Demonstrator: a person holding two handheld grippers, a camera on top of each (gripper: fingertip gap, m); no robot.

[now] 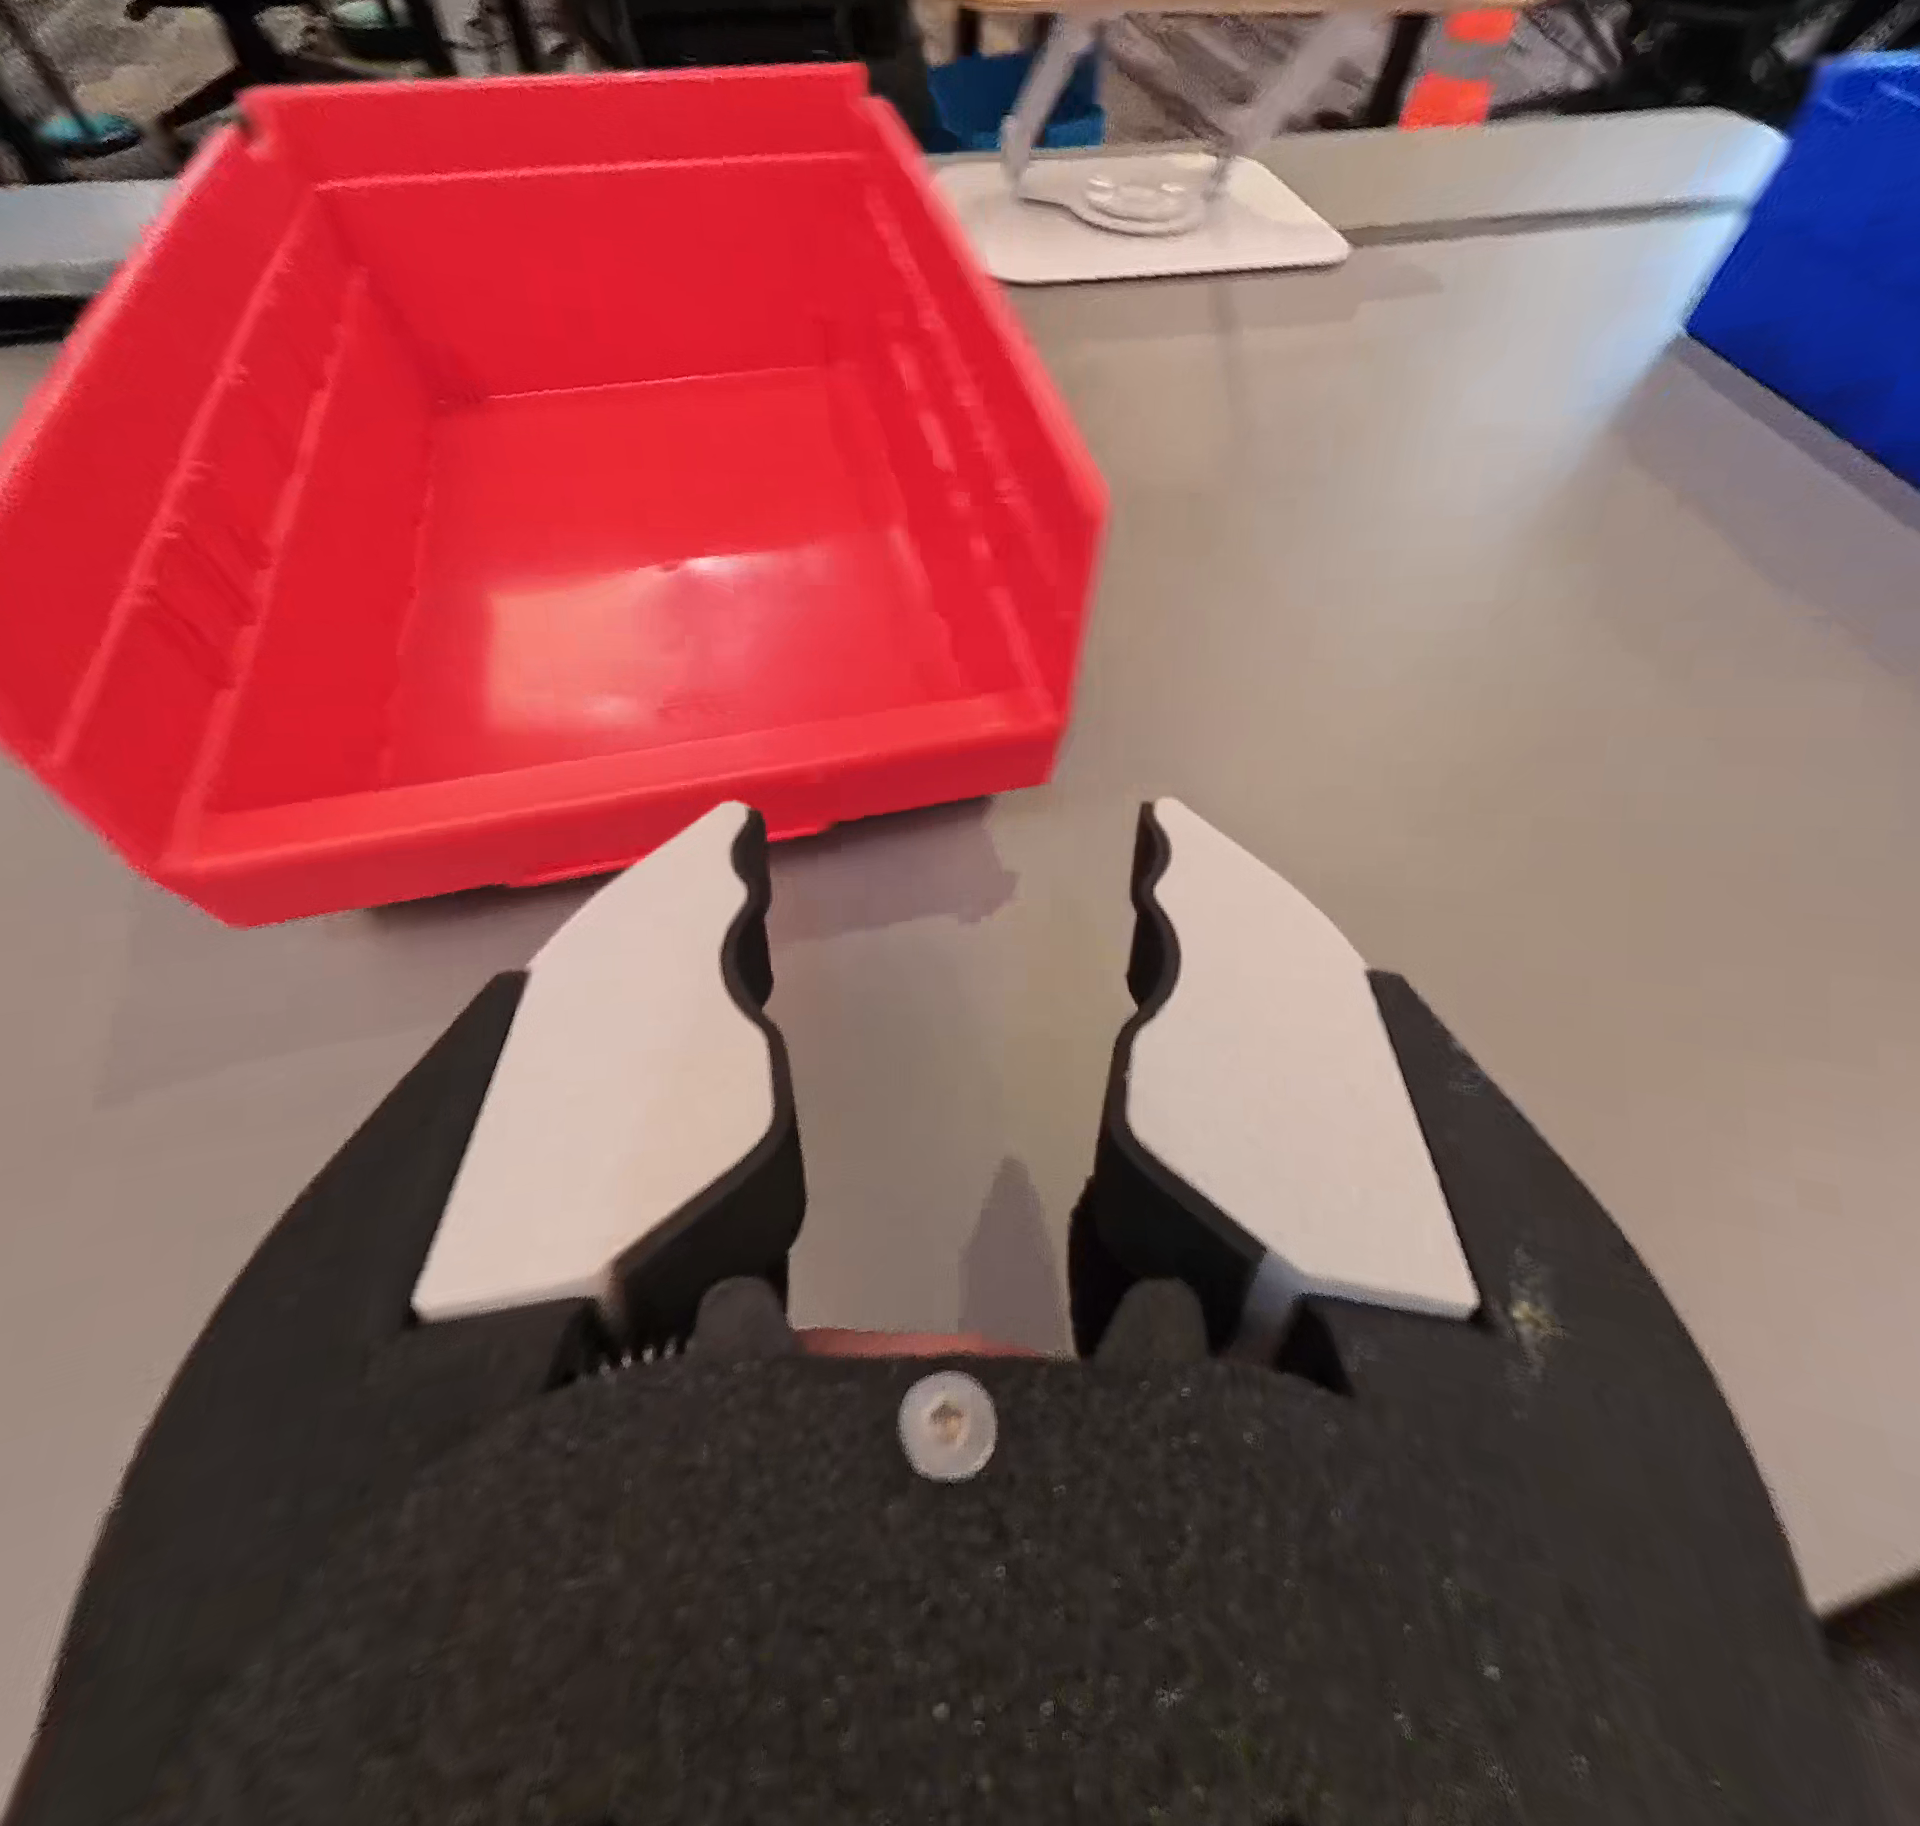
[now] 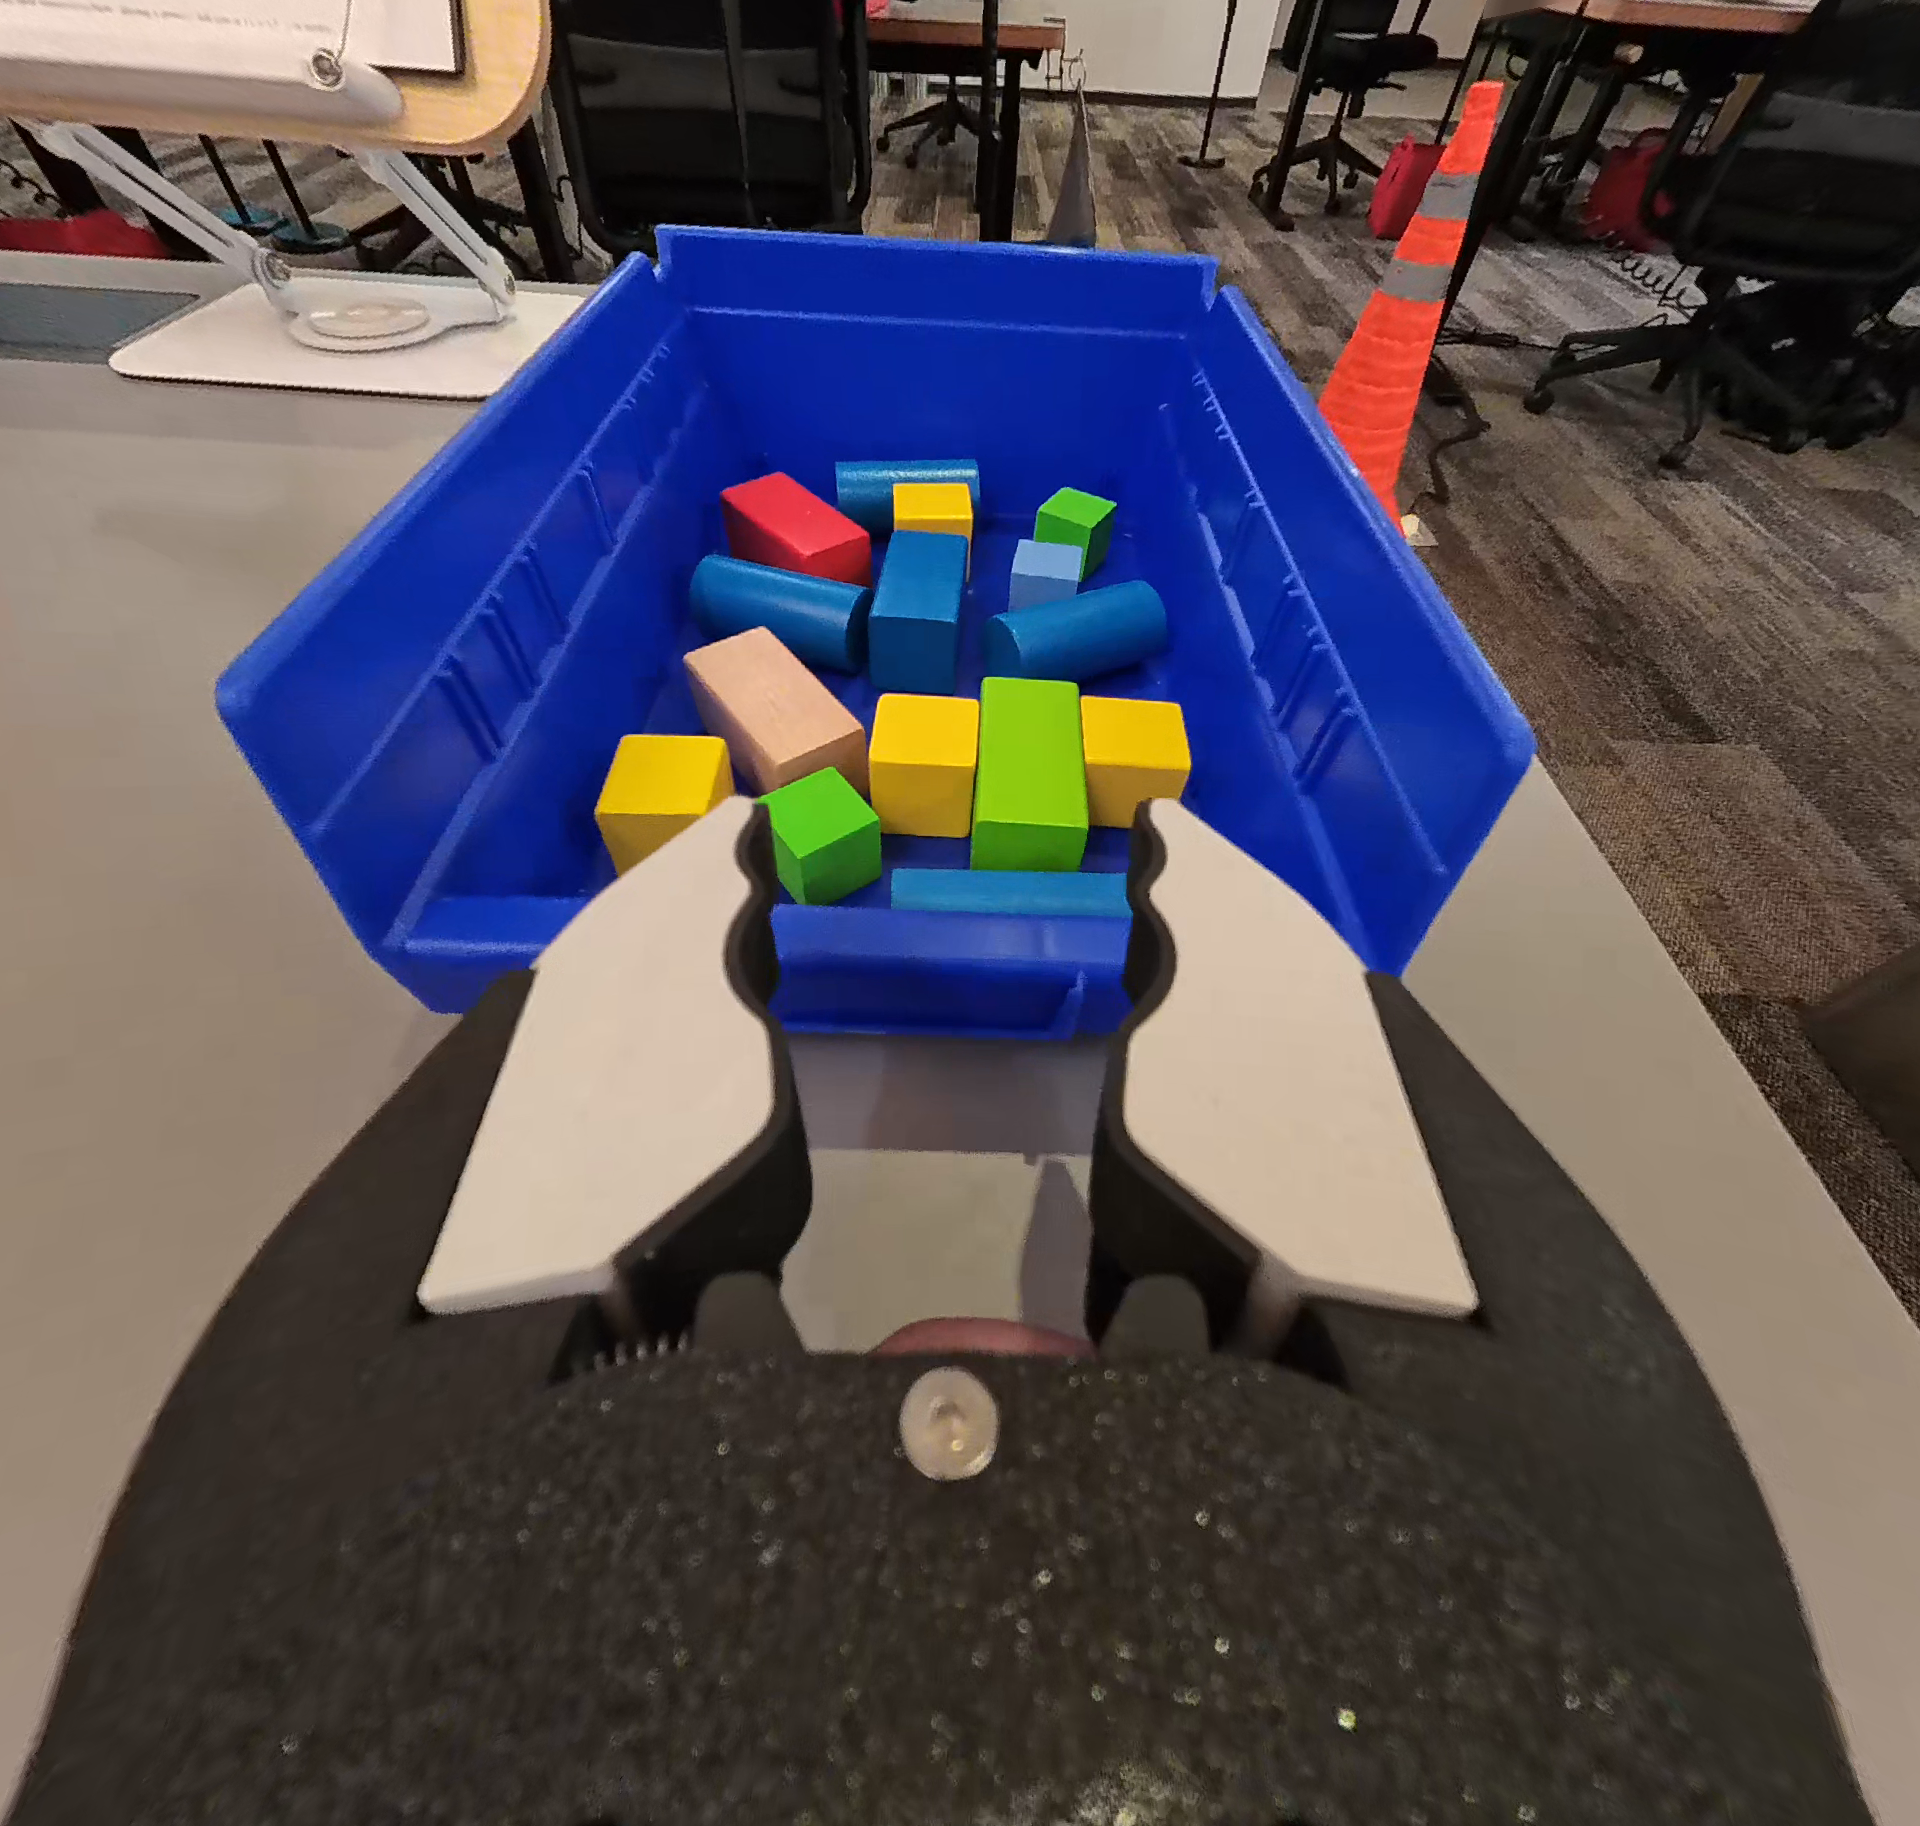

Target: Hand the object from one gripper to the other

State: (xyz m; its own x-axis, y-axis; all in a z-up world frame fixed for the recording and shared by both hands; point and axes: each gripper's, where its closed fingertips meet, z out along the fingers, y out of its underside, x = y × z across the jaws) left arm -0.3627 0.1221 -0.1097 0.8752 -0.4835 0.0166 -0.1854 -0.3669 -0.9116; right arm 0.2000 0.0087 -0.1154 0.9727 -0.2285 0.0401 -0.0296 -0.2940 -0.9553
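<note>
Two handheld grippers hang over a grey table [image 1: 1455, 633], both empty, before any handover has begun. The left gripper [image 1: 951, 820] has its jaws spread apart with nothing between them, and it faces a red bin [image 1: 260, 488] whose floor is bare. The right gripper [image 2: 948, 815] is likewise spread and empty, poised just short of the near wall of a blue bin [image 2: 416, 696], which holds a loose heap of painted wooden blocks.

Nearest that wall lies a flat blue block [image 2: 1008, 891]; just behind it stand a small green cube [image 2: 826, 831], a tall green block [image 2: 1029, 768] and yellow cubes [image 2: 923, 763] on either side of it. A plain wooden block [image 2: 774, 706] leans beside them, and blue cylinders [image 2: 1075, 628], a red block [image 2: 795, 527] and others lie toward the far wall. Beyond the blue bin a white stand [image 2: 312, 342] rests on the table, and an orange cone [image 2: 1403, 322] stands on the carpet.

The blocks look light, rigid and smooth-painted, so none should crush, though a glossy face may slip under a shallow pinch. The small green cube seems the easiest pick: it is partly clear of its neighbours and has flat opposite faces. Gripping it low on one half would probably leave the other half free for the left gripper to take. The cylinders would likely roll.
</note>
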